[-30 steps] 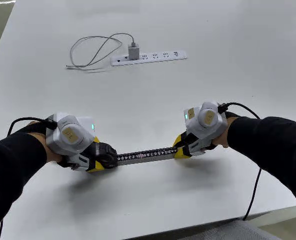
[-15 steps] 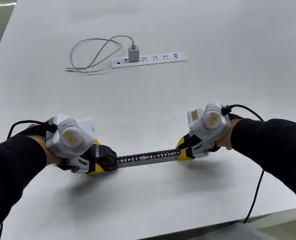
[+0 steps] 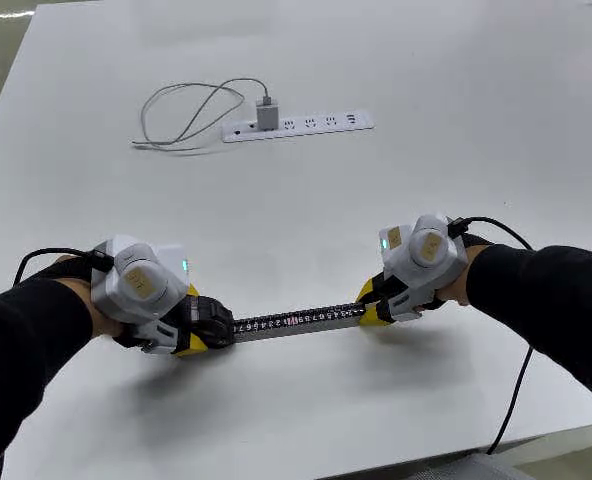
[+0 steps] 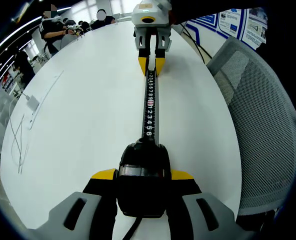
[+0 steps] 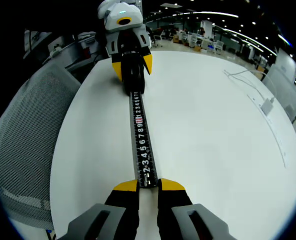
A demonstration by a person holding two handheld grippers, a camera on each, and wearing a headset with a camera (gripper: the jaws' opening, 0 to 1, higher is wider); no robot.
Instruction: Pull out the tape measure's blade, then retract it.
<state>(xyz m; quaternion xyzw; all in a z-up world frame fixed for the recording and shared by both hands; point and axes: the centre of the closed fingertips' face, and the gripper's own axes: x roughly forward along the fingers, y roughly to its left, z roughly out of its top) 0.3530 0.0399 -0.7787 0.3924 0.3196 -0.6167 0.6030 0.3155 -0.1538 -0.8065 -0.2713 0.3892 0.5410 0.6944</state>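
On the white table [image 3: 306, 220], the right gripper [image 3: 373, 308] has drawn a little farther from the left gripper [image 3: 188, 330] than a second ago. The blade [image 3: 296, 321] therefore shows longer, the pull-out seems still under way, and retraction is yet to come. The left jaws are clamped on the black tape measure case [image 4: 144, 167], low over the table near its front edge, and the right's yellow tips pinch the blade's end. The blade's numerals read 2 to 9, a red mark, then 1 to about 6; no brand is legible, perhaps hidden by the jaws.
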